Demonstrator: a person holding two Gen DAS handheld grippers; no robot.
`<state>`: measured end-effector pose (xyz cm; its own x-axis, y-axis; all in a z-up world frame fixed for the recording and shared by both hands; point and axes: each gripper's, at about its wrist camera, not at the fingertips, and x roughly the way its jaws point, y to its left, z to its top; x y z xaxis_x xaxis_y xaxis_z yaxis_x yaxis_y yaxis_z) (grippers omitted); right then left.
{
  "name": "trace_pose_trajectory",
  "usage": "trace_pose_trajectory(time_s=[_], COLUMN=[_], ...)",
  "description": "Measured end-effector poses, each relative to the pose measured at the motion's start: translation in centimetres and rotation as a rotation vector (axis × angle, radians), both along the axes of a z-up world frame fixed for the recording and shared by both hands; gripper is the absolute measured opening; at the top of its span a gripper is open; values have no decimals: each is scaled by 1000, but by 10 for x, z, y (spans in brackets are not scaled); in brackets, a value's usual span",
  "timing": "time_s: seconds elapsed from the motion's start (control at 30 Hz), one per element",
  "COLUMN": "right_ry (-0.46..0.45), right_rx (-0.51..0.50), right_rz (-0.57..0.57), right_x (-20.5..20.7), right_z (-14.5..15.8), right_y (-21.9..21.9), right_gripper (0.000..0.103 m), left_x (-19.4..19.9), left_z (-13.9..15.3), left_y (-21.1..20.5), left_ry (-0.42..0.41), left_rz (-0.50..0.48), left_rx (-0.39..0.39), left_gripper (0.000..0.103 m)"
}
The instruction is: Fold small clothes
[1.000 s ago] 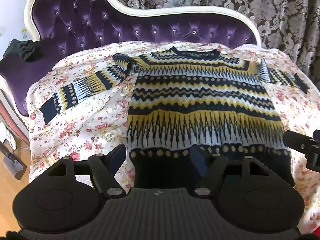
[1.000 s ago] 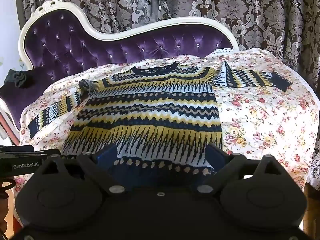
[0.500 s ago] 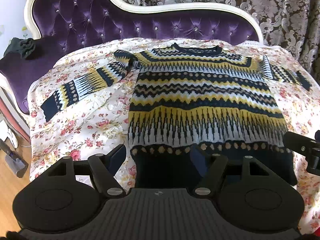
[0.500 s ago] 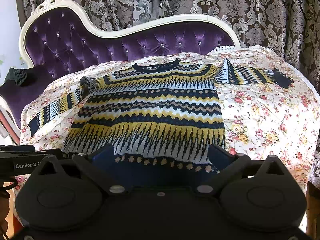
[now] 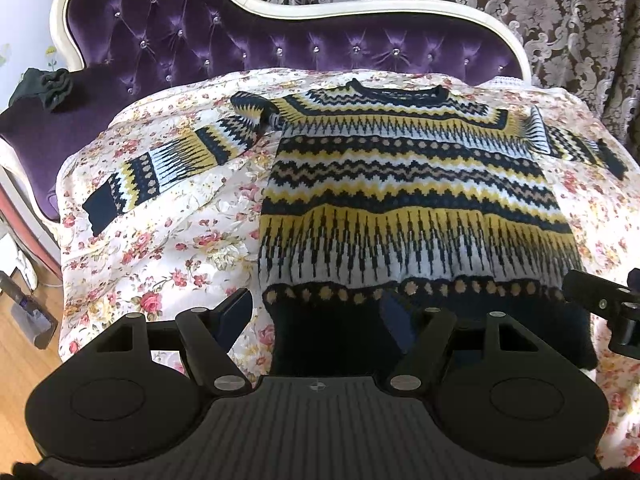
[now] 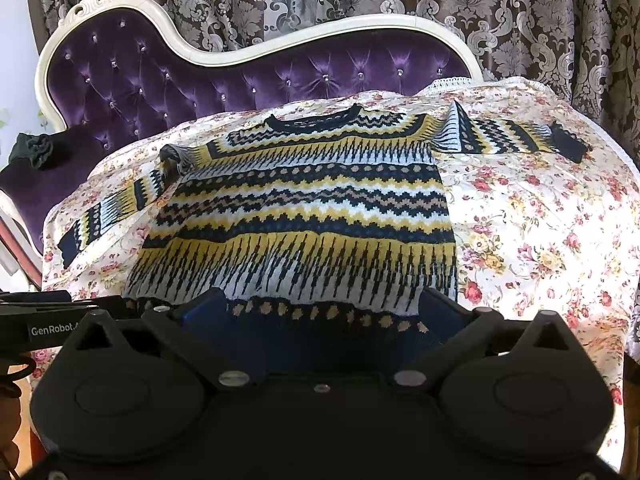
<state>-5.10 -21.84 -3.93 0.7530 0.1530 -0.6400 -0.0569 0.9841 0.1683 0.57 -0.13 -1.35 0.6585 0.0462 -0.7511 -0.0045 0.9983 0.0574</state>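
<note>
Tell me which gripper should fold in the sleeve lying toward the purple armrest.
Probably left. The left gripper is open at the sweater's hem corner on that side, nearest that sleeve; the right gripper is open at the hem's other end.

A purple tufted sofa [image 5: 224, 40] with a cream curved frame carries everything here. Over its seat a white floral cloth [image 5: 168, 240] is spread, a little wrinkled, and it hangs down at the front and at the sides. Directly on this cloth lies a knitted sweater [image 5: 408, 200] with yellow, white and dark blue zigzag bands, flat, the neck toward the backrest and the dark hem toward the front edge. Both sleeves are stretched out sideways on the cloth. On the uncovered purple part at the far left end rests a small dark bundle of fabric [image 5: 48, 84].
</note>
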Motion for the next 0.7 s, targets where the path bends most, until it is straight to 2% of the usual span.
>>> trace_pose_trajectory(time_s=[0.7], right_ry=[19], right_rx=[9], right_rz=[9], right_x=[2], right_z=[-4], right_y=[3], right_gripper=[103], left_x=[2], left_z=[-3], left_y=[-2], left_ry=[20], left_rz=[5], left_rx=[11], left_gripper=[69])
